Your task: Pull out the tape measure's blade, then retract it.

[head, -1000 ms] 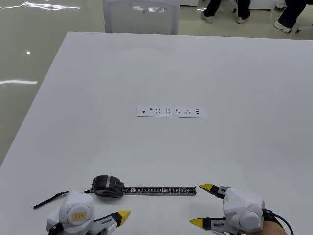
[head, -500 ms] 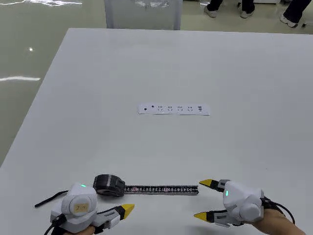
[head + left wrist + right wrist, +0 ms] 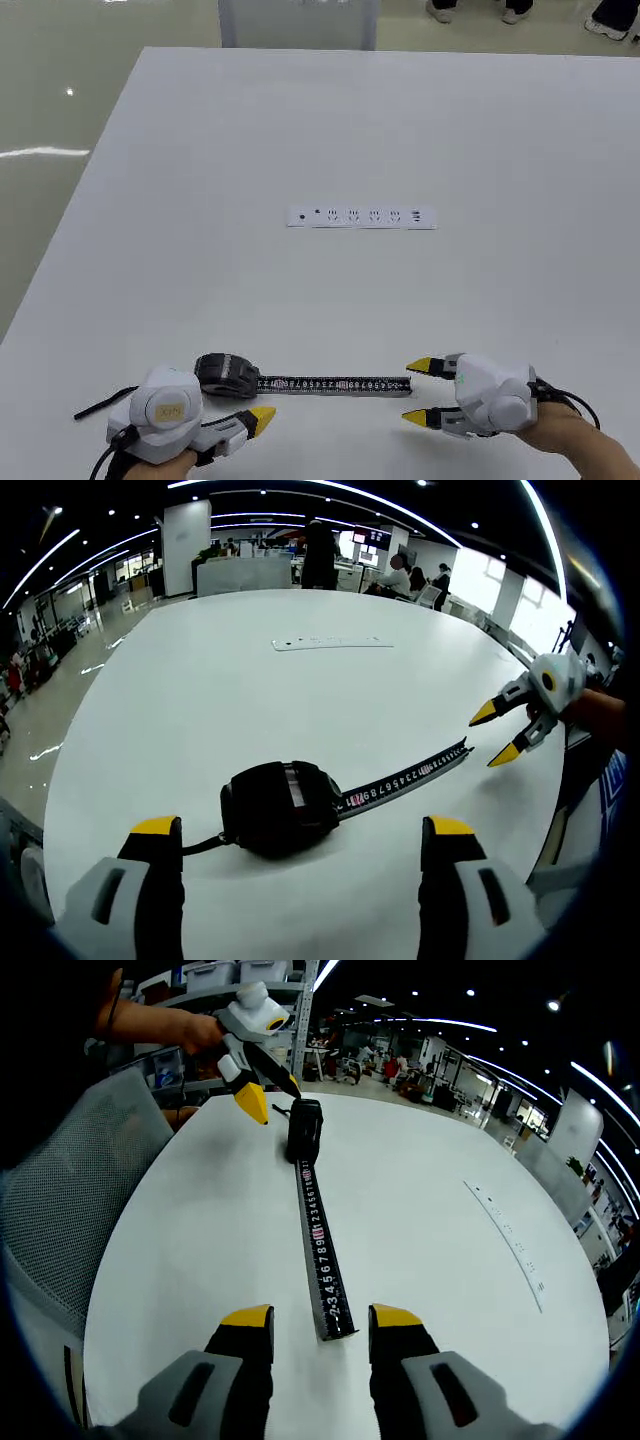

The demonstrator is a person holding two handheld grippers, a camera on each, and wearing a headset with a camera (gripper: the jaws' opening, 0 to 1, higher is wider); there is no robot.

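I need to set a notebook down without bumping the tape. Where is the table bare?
Bare: the wide stretch between the power strip and the tape measure, and the table beyond the strip. Crowded: the near edge, with the extended blade, left gripper and right gripper.

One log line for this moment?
tape case: on table | blade: out, flat | left gripper: open by case | right gripper: open at blade tip

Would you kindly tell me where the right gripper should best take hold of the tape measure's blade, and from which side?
Take the blade at its free end, coming along its length from the side away from the case. It lies flat and straight on the table, and that end sits between the jaws of the open right gripper, so closing across its narrow width looks simplest.
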